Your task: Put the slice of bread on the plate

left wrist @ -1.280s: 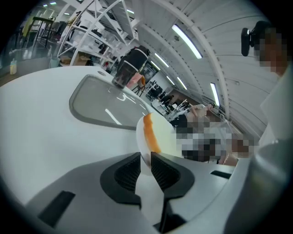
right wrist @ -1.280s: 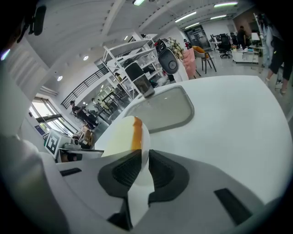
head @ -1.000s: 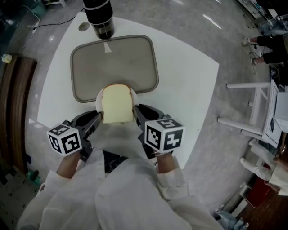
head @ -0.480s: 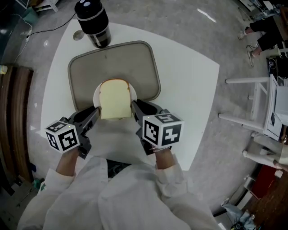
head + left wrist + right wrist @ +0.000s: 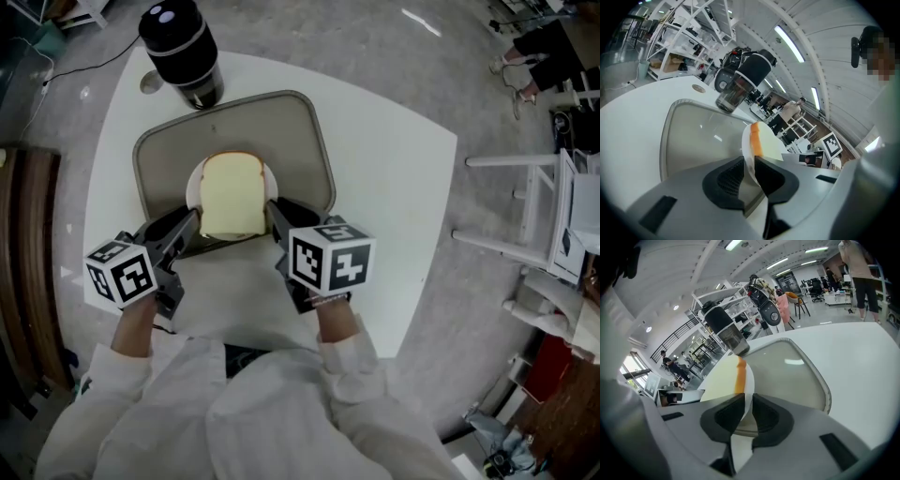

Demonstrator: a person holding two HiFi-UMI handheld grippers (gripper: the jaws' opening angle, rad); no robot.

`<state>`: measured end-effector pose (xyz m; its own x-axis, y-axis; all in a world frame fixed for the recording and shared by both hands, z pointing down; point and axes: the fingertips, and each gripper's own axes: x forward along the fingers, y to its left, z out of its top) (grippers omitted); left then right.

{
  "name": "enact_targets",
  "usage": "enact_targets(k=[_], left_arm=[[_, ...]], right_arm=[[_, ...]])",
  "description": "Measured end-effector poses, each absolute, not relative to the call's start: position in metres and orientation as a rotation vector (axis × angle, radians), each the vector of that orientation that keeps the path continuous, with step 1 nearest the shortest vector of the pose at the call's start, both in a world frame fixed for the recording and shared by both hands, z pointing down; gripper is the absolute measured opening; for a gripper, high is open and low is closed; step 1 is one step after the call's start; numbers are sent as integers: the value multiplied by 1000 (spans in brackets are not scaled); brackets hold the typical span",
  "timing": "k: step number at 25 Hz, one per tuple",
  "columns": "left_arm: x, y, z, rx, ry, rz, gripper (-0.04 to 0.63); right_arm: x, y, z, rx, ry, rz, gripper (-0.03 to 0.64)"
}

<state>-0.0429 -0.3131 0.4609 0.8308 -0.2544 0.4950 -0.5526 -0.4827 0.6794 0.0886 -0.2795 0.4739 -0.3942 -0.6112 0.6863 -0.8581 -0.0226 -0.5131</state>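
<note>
A pale slice of bread (image 5: 232,195) with a brown crust lies on a small white plate (image 5: 191,190). The plate hangs above the near end of a grey tray (image 5: 305,141). My left gripper (image 5: 192,223) is shut on the plate's left rim and my right gripper (image 5: 273,210) on its right rim. In the left gripper view the plate's thin edge (image 5: 748,150) runs between the jaws of the left gripper (image 5: 749,171), with the bread (image 5: 757,138) beyond. The right gripper view shows the right gripper (image 5: 747,413) pinching the rim of the plate (image 5: 748,385) next to the bread (image 5: 724,378).
A black cylindrical jar (image 5: 180,52) stands at the tray's far left corner on the white table (image 5: 384,169). White rack legs (image 5: 516,206) stand on the floor to the right. People are in the far background.
Both grippers have carried the plate with the bread forward, away from the person, from the tray's near rim to further over the tray.
</note>
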Motion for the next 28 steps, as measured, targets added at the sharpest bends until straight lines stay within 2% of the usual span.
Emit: enact_targets(k=[20, 28], left_arm=[[-33, -345, 478, 2017, -595, 422, 74], [-36, -347, 494, 2100, -615, 678, 74]], right_arm=[[96, -308, 498, 1600, -1913, 1425, 58], [96, -315, 502, 1586, -1866, 1367, 58]])
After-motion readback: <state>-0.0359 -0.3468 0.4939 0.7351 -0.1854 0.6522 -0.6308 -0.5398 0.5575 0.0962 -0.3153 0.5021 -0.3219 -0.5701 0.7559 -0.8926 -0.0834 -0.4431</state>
